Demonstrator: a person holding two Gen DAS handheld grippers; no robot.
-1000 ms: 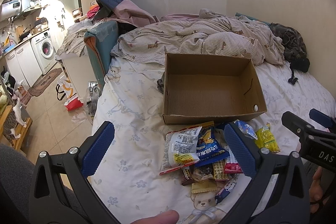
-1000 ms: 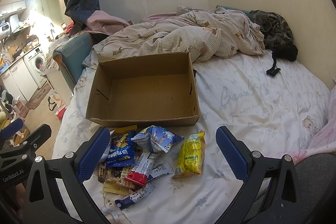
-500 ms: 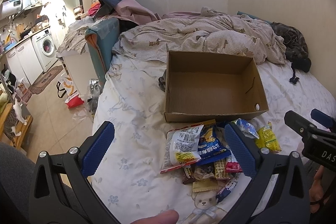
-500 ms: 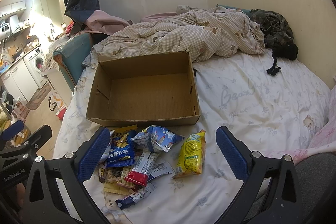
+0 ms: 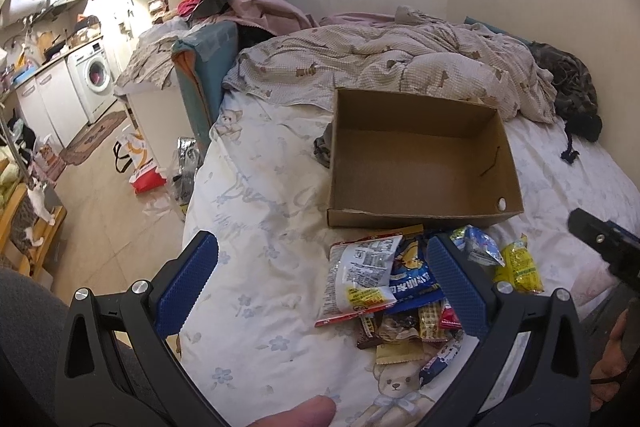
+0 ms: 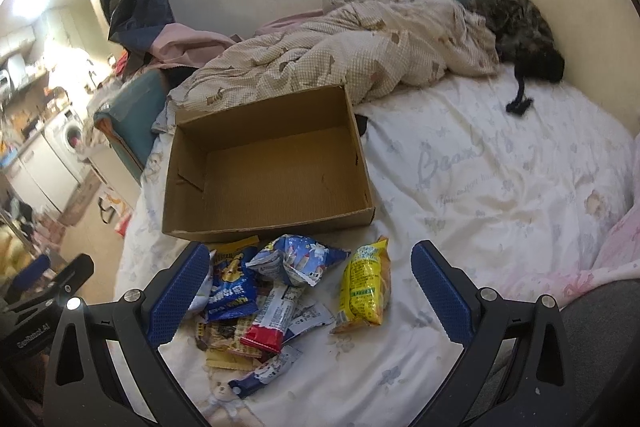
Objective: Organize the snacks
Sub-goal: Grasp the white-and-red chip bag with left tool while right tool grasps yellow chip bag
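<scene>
Snack packets [image 6: 280,291] heaped beside empty cardboard box [image 6: 276,163]

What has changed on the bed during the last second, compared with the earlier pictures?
Almost nothing. The left gripper and right gripper only drifted slightly; both stay open and empty. The cardboard box stays empty, and the snack pile lies untouched in front of it.

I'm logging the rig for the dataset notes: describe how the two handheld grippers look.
Both match: the left gripper and right gripper have black triangular-cutout frames with silver screw heads, and each carries two fingers faced with blue, finely textured pads. White lettering marks the side of the left gripper's body, seen from the right wrist camera. No cables show. Grey fabric sits beside the left one.
</scene>
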